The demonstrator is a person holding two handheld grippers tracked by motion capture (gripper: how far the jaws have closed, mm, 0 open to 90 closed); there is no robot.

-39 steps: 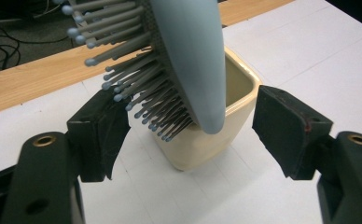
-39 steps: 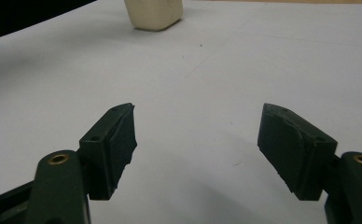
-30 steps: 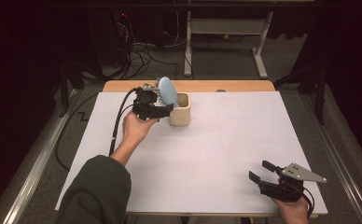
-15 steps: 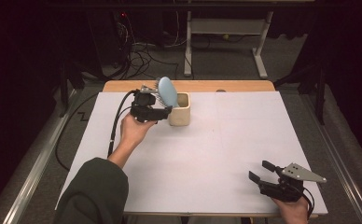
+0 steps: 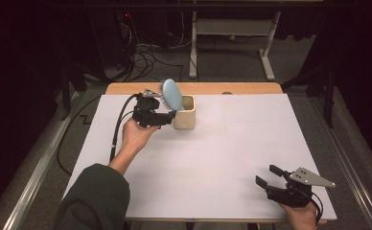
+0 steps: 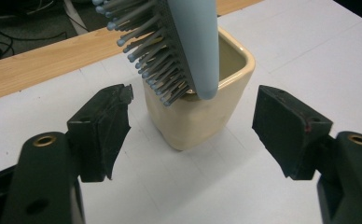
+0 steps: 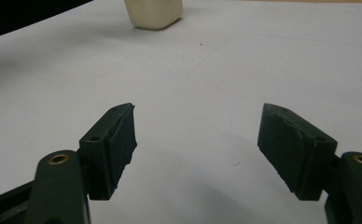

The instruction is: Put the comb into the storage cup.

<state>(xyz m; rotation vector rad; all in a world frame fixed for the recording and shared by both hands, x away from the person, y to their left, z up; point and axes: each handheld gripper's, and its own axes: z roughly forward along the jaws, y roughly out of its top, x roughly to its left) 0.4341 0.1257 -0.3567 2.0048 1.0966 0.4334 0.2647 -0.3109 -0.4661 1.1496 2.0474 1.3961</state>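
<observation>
Nothing much has shifted since the earlier frames: both hands keep their places, and the blue hairbrush [image 5: 172, 94] stands as before in the cream cup [image 5: 184, 112]. We see the left forearm, in a dark green sleeve [image 5: 94, 197], reach up from the bottom edge toward the far left part of the white surface [image 5: 222, 158], the wrist bent so that the left gripper [image 5: 170, 117] points level at the cup's side. In the left gripper view its jaws stand wide apart with the cup [image 6: 195, 112] between and beyond them, neither pad touching it; they hold nothing. The hairbrush [image 6: 193, 42] leans in the cup handle-down, bristles turned toward the left jaw and its head rising above the rim. Near the front right corner of the surface, well apart from the cup, the right hand [image 5: 300, 214] holds the right gripper [image 5: 269, 176] low, pointing toward the far left. Its jaws also gape wide over bare surface, empty.
</observation>
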